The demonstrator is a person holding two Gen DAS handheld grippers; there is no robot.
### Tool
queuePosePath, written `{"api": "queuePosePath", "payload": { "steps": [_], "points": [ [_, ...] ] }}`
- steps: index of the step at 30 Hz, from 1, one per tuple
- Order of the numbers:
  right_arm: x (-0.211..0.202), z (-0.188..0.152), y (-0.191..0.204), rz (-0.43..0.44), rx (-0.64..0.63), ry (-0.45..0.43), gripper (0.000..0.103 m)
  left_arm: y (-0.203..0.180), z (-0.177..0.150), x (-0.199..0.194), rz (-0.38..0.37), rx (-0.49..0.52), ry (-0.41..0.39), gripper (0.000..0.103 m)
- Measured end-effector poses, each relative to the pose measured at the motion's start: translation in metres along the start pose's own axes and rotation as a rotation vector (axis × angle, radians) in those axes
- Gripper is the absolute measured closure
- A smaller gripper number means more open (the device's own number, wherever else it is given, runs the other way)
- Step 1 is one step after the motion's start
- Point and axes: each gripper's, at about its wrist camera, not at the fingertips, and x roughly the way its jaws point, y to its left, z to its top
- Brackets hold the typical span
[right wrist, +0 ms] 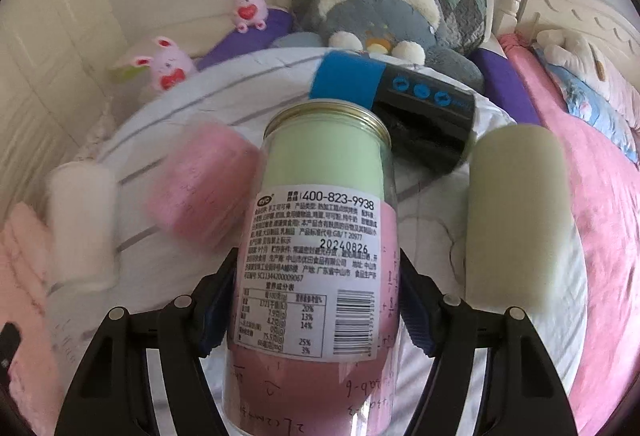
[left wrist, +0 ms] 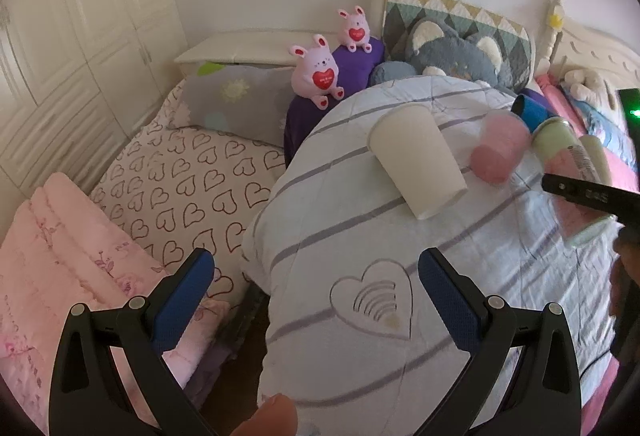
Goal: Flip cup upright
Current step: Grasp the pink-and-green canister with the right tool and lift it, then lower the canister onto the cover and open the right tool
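Observation:
A white paper cup lies on its side on the striped quilt, mouth toward the near right; it shows blurred at the left of the right wrist view. My left gripper is open and empty, hovering over the quilt short of that cup. My right gripper is shut on a clear jar with a green lid, a pink lower part and a printed label, tilted away from me; the jar shows in the left wrist view. A pink cup lies blurred beside the jar, also in the left wrist view.
A pale green cup lies right of the jar. A blue and black speaker lies behind it. Plush toys and pillows line the headboard. A folded pink blanket lies at left on the heart-print sheet.

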Motion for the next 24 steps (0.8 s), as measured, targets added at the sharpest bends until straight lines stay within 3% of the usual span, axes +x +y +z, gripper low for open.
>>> {"api": "queuePosePath", "payload": {
  "steps": [6, 12, 16, 18, 24],
  "points": [
    [-0.058, -0.061, 0.022, 0.136, 0.008, -0.036, 0.031, 0.006, -0.022, -0.032, 0.01, 0.007, -0.022, 0.0],
    [-0.062, -0.127, 0.062, 0.205, -0.016, 0.016, 0.031, 0.008, -0.049, -0.051, 0.025, -0.002, 0.003, 0.0],
    [-0.039, -0.14, 0.073, 0.148, -0.023, 0.045, 0.03, 0.003, -0.065, -0.065, 0.022, -0.002, 0.011, 0.0],
    [-0.033, -0.141, 0.071, 0.145, 0.002, 0.045, 0.019, -0.001, -0.071, -0.071, 0.025, 0.003, 0.008, 0.0],
    [-0.074, -0.14, 0.064, 0.193, -0.031, -0.048, 0.017, -0.009, -0.079, -0.091, 0.017, 0.001, -0.002, 0.0]
  ]
}}
